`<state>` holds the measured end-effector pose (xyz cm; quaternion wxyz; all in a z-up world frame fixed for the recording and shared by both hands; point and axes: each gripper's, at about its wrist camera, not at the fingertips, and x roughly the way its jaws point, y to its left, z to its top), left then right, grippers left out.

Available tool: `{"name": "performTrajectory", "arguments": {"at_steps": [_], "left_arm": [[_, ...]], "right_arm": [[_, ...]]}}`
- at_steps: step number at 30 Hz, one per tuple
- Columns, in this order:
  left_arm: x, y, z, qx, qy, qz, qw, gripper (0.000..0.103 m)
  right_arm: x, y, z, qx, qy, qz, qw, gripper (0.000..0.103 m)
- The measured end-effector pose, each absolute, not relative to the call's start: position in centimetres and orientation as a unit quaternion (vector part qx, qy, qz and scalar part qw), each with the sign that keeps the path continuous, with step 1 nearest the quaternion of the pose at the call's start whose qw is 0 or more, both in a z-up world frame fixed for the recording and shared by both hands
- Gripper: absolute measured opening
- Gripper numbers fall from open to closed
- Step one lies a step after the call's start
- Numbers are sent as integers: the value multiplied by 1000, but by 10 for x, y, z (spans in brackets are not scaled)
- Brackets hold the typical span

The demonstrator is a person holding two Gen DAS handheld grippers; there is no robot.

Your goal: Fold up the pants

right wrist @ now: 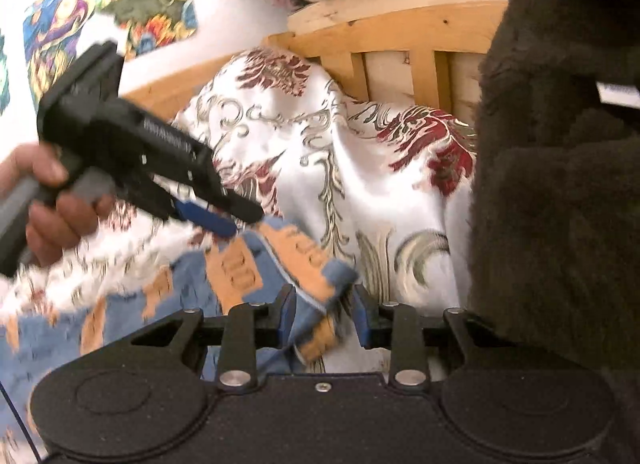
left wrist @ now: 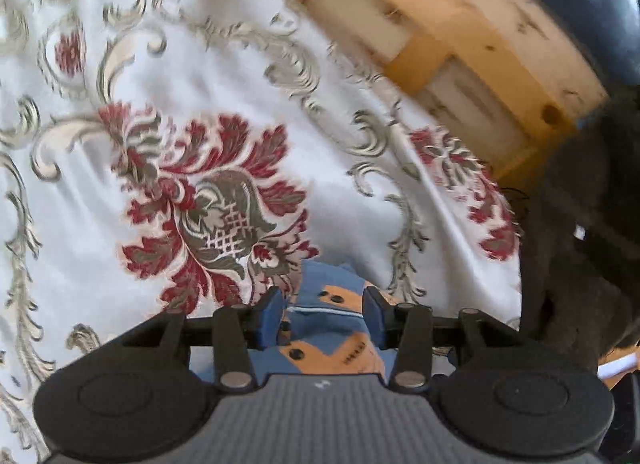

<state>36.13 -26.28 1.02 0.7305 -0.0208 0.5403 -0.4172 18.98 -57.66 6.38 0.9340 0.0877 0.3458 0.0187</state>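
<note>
Holding one pair of pants (right wrist: 240, 272), blue with orange patches, are two grippers, both over one white sheet (left wrist: 224, 76) patterned with red and grey flowers. Left gripper (left wrist: 325, 314): the wrist view shows its two blue pads (left wrist: 269, 312) set a little apart with a bunched part of the pants (left wrist: 326, 304) between them; whether the pads actually press the cloth cannot be told from that view. In the right wrist view the same left gripper (right wrist: 224, 220) appears from the side, carried by one hand (right wrist: 52, 204), its blue pad lying against the upper edge of the pants, so the cloth seems pinched there. Right gripper (right wrist: 325, 314): two blue pads (right wrist: 289, 316), jaws partly apart, with a folded orange-and-blue edge of the pants running between them and touching at least the left pad; a firm clamp is not certain. The pants lie on the sheet, spread to the left of the right gripper and rising toward the left gripper; motion blur hides their outline at the left. Beyond the sheet stands one wooden frame (right wrist: 400, 28) with upright slats, seen also in the left wrist view (left wrist: 460, 44). One dark brown fuzzy cloth (right wrist: 560, 184) hangs at the right of the sheet, touching it, and shows at the right edge of the left wrist view (left wrist: 580, 244). On the white wall above the frame, several coloured pictures (right wrist: 148, 4) are visible, too blurred to count surely.
</note>
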Motion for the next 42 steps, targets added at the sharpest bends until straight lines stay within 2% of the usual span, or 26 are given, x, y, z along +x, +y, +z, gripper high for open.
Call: {"name": "performTrajectory", "arguments": {"at_steps": [2,4,6,8,14,17,20,23,25,28,31,35,37,39,42], "left_arm": [[367,-267,2,-33,554,-422,717,45],[370,-274,-3,-24,559,-420,714,37],[367,-276,-3,-8,551,-415,724,16],[366,-277,0,3,541,-416,731,10],[351,-287,25,59,496,-456,737,7],[341,-300,38,106,477,-486,725,7],[335,-318,33,159,488,-490,705,10],[336,-327,23,188,495,-472,704,13],[339,-323,24,177,490,-473,710,15],[346,-316,28,167,486,-466,721,24],[354,-308,30,162,482,-460,728,29],[364,-312,19,151,498,-458,721,30],[360,-311,14,143,502,-467,714,34],[361,-311,11,138,510,-473,705,43],[363,-309,11,135,507,-476,706,45]], "right_arm": [[199,-576,60,87,349,15,933,32],[204,-575,56,81,351,12,933,26],[206,-575,55,79,349,10,934,11],[206,-575,54,80,350,13,933,6],[177,-579,82,112,325,35,939,5],[162,-575,80,105,345,49,931,8],[170,-570,60,91,408,47,907,23],[169,-569,65,65,392,41,917,34],[171,-567,68,33,386,28,921,32],[173,-563,64,-10,390,18,921,27],[173,-557,62,-67,381,10,922,18],[174,-552,59,-136,381,20,914,17],[175,-546,54,-175,391,34,903,18],[175,-544,53,-196,395,49,896,18],[175,-544,51,-210,393,58,894,20]]}}
